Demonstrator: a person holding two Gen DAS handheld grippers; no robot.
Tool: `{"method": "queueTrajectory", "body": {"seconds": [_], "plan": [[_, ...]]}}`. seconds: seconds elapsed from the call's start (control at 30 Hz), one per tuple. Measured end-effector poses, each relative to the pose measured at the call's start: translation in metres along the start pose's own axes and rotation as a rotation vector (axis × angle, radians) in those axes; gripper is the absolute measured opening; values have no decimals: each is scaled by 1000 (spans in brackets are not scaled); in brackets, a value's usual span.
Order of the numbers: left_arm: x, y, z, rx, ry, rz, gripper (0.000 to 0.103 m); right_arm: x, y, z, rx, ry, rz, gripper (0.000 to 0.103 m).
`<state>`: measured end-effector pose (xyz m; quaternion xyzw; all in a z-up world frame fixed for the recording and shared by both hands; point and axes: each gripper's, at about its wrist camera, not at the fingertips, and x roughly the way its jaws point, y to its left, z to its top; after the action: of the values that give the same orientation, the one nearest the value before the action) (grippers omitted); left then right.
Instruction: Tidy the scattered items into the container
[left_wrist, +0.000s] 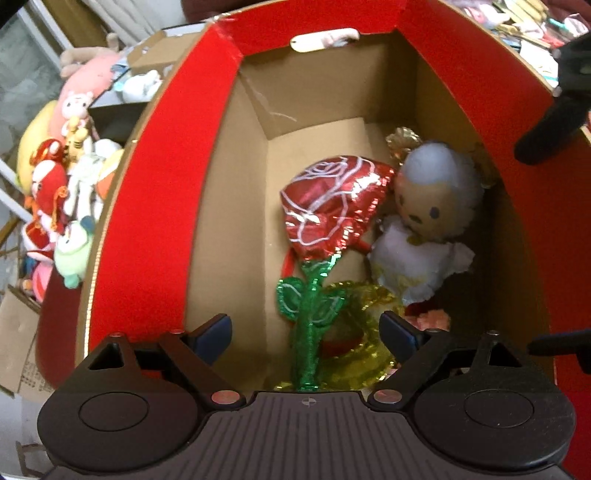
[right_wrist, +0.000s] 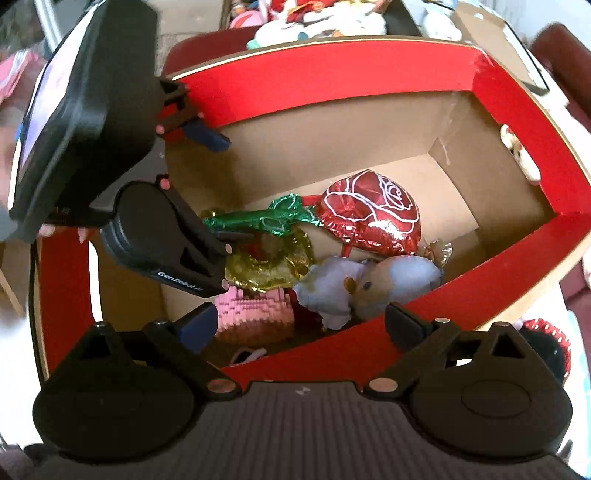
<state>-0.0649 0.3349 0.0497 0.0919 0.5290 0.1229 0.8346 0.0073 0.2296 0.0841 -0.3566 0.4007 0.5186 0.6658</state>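
Cardboard box (left_wrist: 461, 55) with red flaps is the container, and it fills both wrist views. Inside it lie a foil rose balloon (left_wrist: 334, 201) with green stem, a white plush doll (left_wrist: 430, 236) touching the rose head at its 3 o'clock side, a gold foil balloon (left_wrist: 364, 343) under the stem, and a pink knitted item (right_wrist: 255, 314) seen only from the right wrist, at 6 o'clock of the gold foil.

Left gripper (left_wrist: 304, 328) hangs over the box with its jaws wide apart; the green stem passes between the 2 fingers in the view, but the pads do not press on it and nothing is held. Right gripper (right_wrist: 301, 319) is also spread almost fully, its jaws opening a little more, and nothing is between them; the near red flap (right_wrist: 332, 343) crosses just under its fingers.

I judge that an item is just put down, so the step in hand is a clean release and withdrawal. To do it well, both grippers should leave upward first, fingers kept wide, so a pad does not catch the light foil stem or drag the rose out. Right one must clear the near flap without pushing it inward. More soft toys (left_wrist: 62, 206) wait outside the box, at 9 o'clock in the left view; the next pick is probably there
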Motion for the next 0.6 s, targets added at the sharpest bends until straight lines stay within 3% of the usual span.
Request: {"method": "queueTrajectory", "body": {"seconds": [0.2,0.6], "plan": [[6,-5,-2,17,35,-16,94,9,4,-2,-117,42,-45,99],[16,-8,-1,41,91,-26,94,28,9,-4,-151,67,-49,100]]}}
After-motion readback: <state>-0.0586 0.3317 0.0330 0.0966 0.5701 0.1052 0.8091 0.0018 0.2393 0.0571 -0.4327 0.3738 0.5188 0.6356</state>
